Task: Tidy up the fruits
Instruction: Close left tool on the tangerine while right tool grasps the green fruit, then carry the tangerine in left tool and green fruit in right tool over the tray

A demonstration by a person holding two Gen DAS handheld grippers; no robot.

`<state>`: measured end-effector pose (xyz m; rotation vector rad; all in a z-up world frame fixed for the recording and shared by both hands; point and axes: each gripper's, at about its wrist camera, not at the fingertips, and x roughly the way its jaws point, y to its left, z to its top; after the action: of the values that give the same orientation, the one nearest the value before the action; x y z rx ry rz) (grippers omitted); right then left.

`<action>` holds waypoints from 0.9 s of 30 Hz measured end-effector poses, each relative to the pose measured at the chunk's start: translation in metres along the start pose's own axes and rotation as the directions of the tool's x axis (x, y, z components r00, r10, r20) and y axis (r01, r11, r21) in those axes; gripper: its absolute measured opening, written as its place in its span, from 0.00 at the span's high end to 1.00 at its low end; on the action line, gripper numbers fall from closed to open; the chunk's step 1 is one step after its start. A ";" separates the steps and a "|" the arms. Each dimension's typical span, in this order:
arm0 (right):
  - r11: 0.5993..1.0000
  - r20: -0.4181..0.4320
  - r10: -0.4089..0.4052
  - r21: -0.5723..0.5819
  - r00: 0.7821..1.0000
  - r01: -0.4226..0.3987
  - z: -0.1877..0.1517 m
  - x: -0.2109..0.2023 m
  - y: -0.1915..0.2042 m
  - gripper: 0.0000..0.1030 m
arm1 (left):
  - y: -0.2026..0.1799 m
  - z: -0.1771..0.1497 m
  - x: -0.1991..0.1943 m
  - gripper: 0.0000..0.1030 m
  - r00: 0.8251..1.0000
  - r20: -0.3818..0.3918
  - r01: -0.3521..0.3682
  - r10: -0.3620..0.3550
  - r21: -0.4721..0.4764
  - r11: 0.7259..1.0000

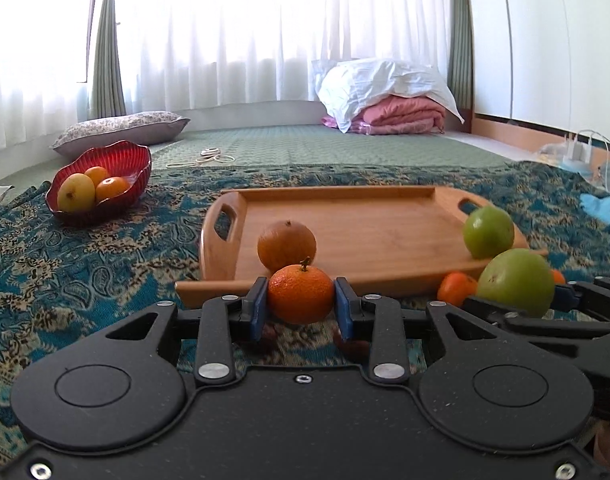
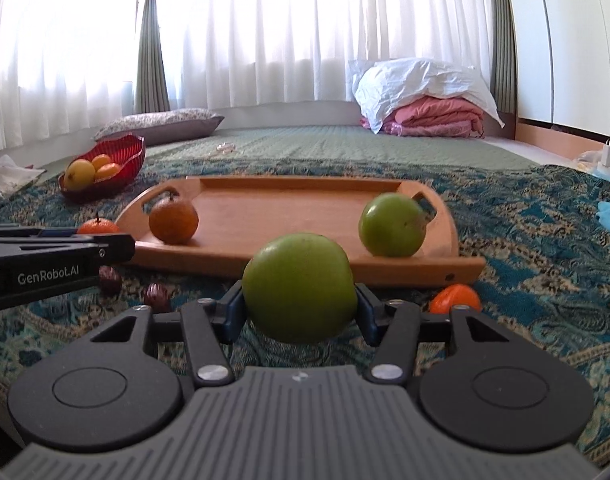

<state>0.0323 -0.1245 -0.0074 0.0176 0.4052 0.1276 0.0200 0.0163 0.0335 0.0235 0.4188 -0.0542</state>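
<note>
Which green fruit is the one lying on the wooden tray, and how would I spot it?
Find the wooden tray on the patterned cloth. At its right end, by the handle, sits the green fruit. Its tray-mate at the left end is a dull orange fruit; the other green fruit is in front of the tray, between gripper fingers.
</note>
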 end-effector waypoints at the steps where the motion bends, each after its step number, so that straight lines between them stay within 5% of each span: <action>1: 1.000 0.007 0.000 0.010 1.000 0.000 0.005 -0.001 -0.002 0.44 | 0.001 0.003 0.001 0.69 1.000 -0.001 -0.001 0.001 -0.005 1.000; 11: 0.993 0.044 -0.012 0.114 0.999 0.007 0.051 0.012 -0.029 0.44 | 0.009 0.043 0.016 0.69 1.000 -0.001 0.019 -0.019 -0.026 0.999; 27: 0.994 0.010 -0.063 0.092 0.998 0.062 0.096 0.058 -0.057 0.44 | 0.029 0.090 0.071 0.69 0.998 -0.057 0.029 -0.033 -0.076 0.997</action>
<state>0.1298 -0.1728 0.0560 0.0964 0.3985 0.0469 0.1233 0.0387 0.0872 -0.0553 0.4796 -0.0684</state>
